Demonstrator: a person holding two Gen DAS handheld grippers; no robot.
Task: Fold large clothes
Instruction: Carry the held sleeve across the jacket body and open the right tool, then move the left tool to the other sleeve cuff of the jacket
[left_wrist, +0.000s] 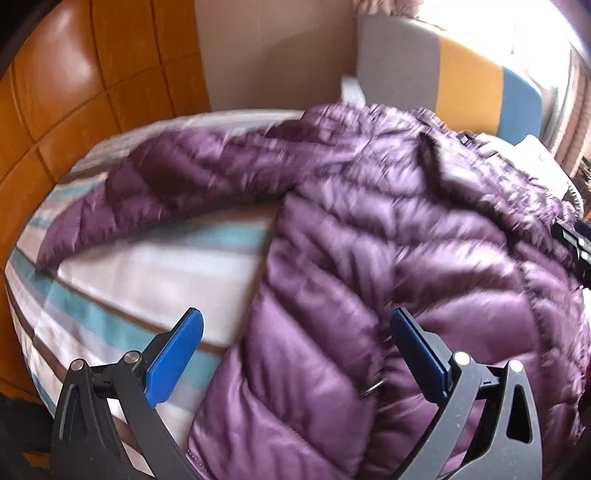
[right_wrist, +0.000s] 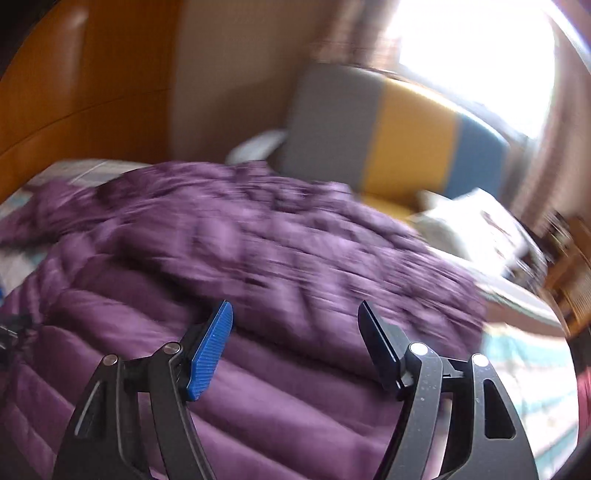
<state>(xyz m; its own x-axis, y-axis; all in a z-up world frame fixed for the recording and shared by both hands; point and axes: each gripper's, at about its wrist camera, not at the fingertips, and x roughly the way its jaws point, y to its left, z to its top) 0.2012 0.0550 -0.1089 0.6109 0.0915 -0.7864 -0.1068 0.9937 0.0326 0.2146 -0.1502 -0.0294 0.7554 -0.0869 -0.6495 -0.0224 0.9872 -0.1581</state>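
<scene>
1. The left tongs are standing wide open with nothing held; their blue pads are hovering over the near hem of the quilted purple down jacket, one pad above the bedsheet, the other above the padded fabric.
2. The right tongs are also gaping, gripping nothing, with the ribbed blue pad and its dark partner poised above the jacket.
3. The jacket is lying on the striped white, teal and brown bedsheet, its long axis running from the near hem away towards the collar end at the far side of the bed.
4. One sleeve is stretching out to the left in the left wrist view, across the stripes.
5. Beyond the bed, a grey, yellow and blue striped cushion is leaning upright near the bright window.
6. An orange-brown padded headboard is curving along the left side.
7. The right wrist view is blurring heavily, so finer jacket details cannot be told there.
</scene>
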